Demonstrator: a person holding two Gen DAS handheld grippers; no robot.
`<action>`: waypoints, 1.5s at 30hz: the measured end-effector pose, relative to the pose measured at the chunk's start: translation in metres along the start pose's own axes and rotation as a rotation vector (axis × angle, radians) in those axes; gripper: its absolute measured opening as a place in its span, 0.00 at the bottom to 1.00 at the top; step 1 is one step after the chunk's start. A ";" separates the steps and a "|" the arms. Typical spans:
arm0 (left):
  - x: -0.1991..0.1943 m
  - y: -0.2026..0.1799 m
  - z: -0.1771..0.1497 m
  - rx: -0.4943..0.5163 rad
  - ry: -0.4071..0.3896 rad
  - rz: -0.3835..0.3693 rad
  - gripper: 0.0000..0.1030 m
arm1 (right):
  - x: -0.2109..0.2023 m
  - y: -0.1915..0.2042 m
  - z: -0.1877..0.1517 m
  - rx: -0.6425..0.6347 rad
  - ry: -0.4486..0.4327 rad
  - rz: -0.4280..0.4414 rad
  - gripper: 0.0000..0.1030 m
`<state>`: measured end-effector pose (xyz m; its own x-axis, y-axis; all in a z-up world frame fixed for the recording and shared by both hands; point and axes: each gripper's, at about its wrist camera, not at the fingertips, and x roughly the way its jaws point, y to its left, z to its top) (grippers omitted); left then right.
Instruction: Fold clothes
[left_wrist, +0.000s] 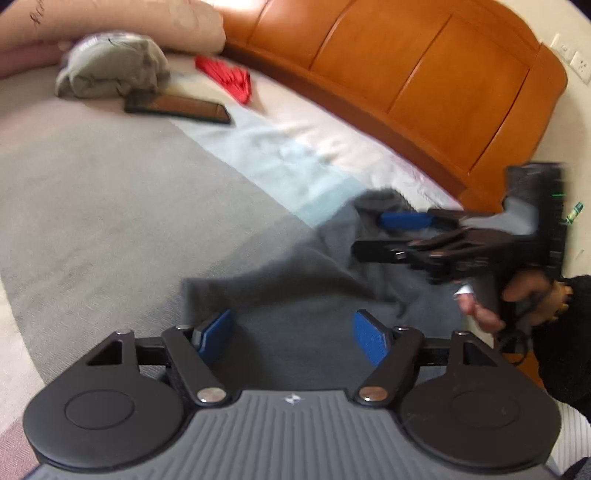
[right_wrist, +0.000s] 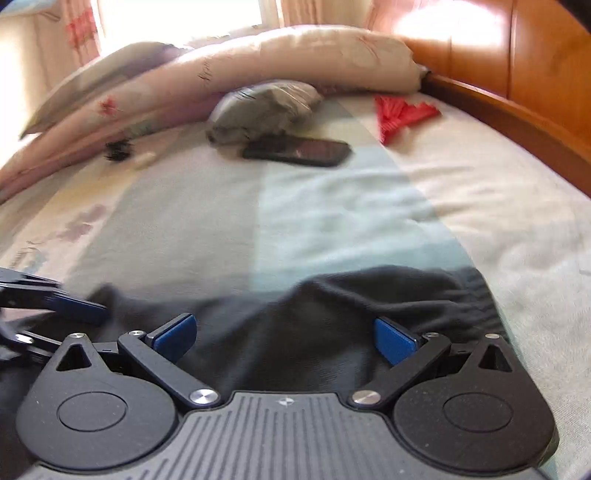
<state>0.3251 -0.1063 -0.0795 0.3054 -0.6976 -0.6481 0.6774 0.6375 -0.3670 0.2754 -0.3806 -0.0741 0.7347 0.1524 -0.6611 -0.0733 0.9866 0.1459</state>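
Hovering over the bed (right_wrist: 498, 229), my 2 grippers frame a dark grey garment (right_wrist: 295, 332) that lies crumpled on the striped sheet near the bed's front edge. My left gripper (left_wrist: 293, 334) has its blue fingers (left_wrist: 216, 332) spread wide, nothing between them, with the garment's cloth spread beneath and beyond them. My right gripper (right_wrist: 284, 332) is likewise spread wide and empty, its blue fingers (right_wrist: 393, 339) poised above the garment's raised fold. In the left wrist view the right gripper (left_wrist: 388, 236) enters from the right edge, held by my right hand (left_wrist: 524, 295) in a dark sleeve, its tips over the far side of the garment. In the right wrist view the left gripper (right_wrist: 79, 308) shows at the left edge, 1 blue finger over the garment's left end. Farther up the bed lie a folded olive-grey cloth (right_wrist: 262, 110), a dark phone (right_wrist: 299, 152) just in front of it, and a red item (right_wrist: 400, 112) nearer the wooden headboard (left_wrist: 424, 74). A pale pink duvet (right_wrist: 229, 70) is bunched behind them.
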 end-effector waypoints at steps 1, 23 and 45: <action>-0.001 0.001 0.000 0.003 -0.003 0.015 0.68 | -0.001 -0.006 -0.001 -0.013 -0.013 0.002 1.00; -0.064 -0.068 -0.079 0.032 0.034 0.129 0.73 | -0.038 0.036 -0.052 -0.139 0.105 -0.110 1.00; -0.100 -0.074 -0.130 -0.010 -0.010 0.218 0.78 | -0.071 0.113 -0.089 -0.206 0.113 0.037 1.00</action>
<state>0.1575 -0.0408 -0.0743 0.4504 -0.5461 -0.7064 0.5883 0.7766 -0.2253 0.1547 -0.2751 -0.0758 0.6498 0.1827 -0.7378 -0.2435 0.9696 0.0256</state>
